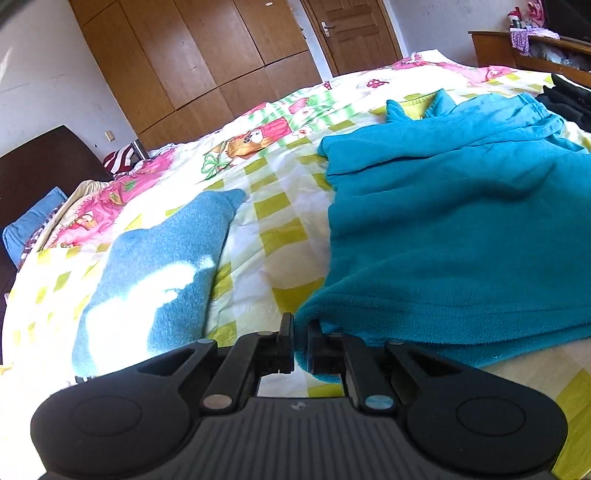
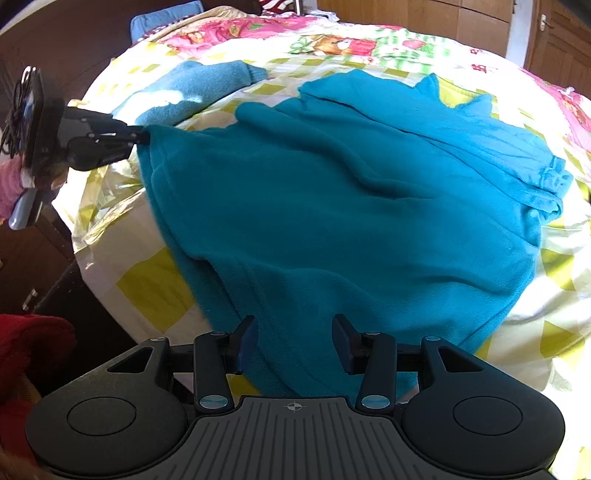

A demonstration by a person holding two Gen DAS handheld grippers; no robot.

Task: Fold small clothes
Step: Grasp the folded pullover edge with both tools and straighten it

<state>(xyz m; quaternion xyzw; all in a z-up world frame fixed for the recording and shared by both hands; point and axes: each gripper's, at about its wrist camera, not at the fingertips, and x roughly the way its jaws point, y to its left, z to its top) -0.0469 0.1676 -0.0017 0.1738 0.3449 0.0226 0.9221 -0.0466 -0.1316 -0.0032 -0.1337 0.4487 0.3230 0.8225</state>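
A teal fleece garment [image 1: 461, 229] lies spread on the bed; it also fills the right wrist view [image 2: 351, 206]. My left gripper [image 1: 301, 345] is shut on the garment's near-left corner; the same gripper shows in the right wrist view [image 2: 142, 137] pinching that corner. My right gripper [image 2: 293, 343] is open, its fingers straddling the garment's near hem, with cloth between them but not pinched. A lighter blue fuzzy piece [image 1: 159, 273] lies flat to the left of the garment, also seen in the right wrist view [image 2: 192, 90].
The bed has a yellow-checked, pink cartoon quilt [image 1: 280, 229]. A wooden wardrobe [image 1: 192, 62] and door [image 1: 351, 33] stand behind. A dark headboard [image 1: 44, 166] and blue pillow [image 1: 33, 221] are at left. Dark clothes [image 1: 569, 99] lie far right. The bed edge [image 2: 110, 266] drops near left.
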